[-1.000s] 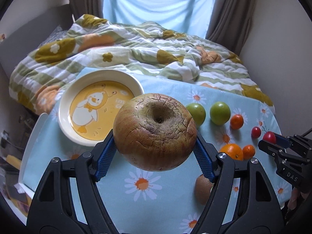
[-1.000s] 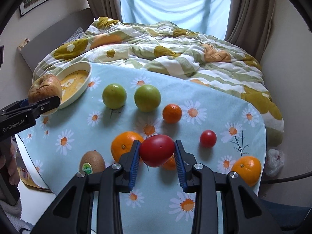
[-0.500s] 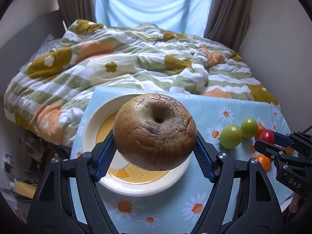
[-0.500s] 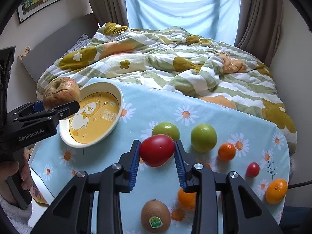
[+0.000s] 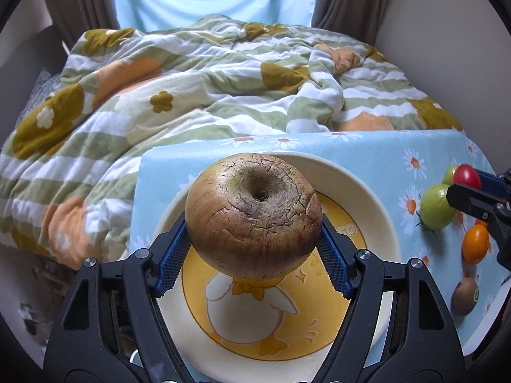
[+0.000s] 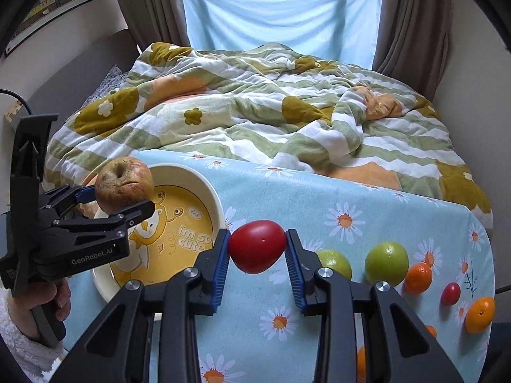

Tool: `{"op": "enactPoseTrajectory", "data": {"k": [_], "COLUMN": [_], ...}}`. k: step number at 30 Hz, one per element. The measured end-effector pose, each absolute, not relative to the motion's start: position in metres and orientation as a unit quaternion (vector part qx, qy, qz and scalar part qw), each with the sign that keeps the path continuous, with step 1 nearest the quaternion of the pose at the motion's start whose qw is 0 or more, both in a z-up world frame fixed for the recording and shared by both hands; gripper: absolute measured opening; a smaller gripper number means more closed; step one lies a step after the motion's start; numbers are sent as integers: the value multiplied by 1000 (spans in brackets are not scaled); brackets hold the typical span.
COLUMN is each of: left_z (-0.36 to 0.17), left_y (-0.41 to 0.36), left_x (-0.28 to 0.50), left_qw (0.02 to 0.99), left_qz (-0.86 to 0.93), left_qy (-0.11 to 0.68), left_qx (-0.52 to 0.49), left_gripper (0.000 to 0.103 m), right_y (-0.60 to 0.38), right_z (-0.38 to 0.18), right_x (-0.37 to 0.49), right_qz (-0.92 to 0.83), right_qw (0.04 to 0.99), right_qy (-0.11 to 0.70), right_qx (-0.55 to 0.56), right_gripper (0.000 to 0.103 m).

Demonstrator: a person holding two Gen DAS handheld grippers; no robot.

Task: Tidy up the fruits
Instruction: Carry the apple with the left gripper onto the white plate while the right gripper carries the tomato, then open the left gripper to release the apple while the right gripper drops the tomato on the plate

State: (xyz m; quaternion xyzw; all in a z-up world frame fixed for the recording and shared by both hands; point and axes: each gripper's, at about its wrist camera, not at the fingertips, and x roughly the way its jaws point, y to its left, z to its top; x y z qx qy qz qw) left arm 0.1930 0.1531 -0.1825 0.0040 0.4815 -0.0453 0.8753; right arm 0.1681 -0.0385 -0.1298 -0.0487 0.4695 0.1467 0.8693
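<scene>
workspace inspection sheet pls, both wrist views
surface: table under a blue daisy cloth
job's things: duck plate holds no fruit; apple held above it; tomato held beside it; two green fruits, oranges, small tomato and kiwi on the cloth
clutter: nothing seen
grippers: left gripper jaws clamp the apple; right gripper jaws clamp the tomato
cables: dark cable behind the left gripper
surroundings: bed with quilt, curtains, window, framed picture

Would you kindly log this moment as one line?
left tool: shut on apple, over plate | right tool: shut on red tomato | plate: empty
</scene>
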Motion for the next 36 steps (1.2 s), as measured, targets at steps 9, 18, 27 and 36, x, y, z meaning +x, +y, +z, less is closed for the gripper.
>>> {"op": "enactPoseTrajectory", "data": {"k": [9,18,27,36], "left_z": [-201,-172,-166,-168], "left_y": [146,138,158,176], "left_x": [207,198,165,127], "left_qw": [866,885,873,867], "left_qz": [-63,-53,-19,7], "left_qy": [493,457,487,497], "left_qx": [48,76,27,-18], "left_gripper": [82,103,103,103], "right_y": [-34,-33,-16,23], "right_z": [-131,-125,-121,-139], "right_x": [171,176,184,193], "right_qz": [121,142,196,272], "right_qw": [870,866,857,834], "right_qy": [477,478,469,471], "right_qx": [-39,-36,-83,-92], "right_gripper": [32,32,32,32]}}
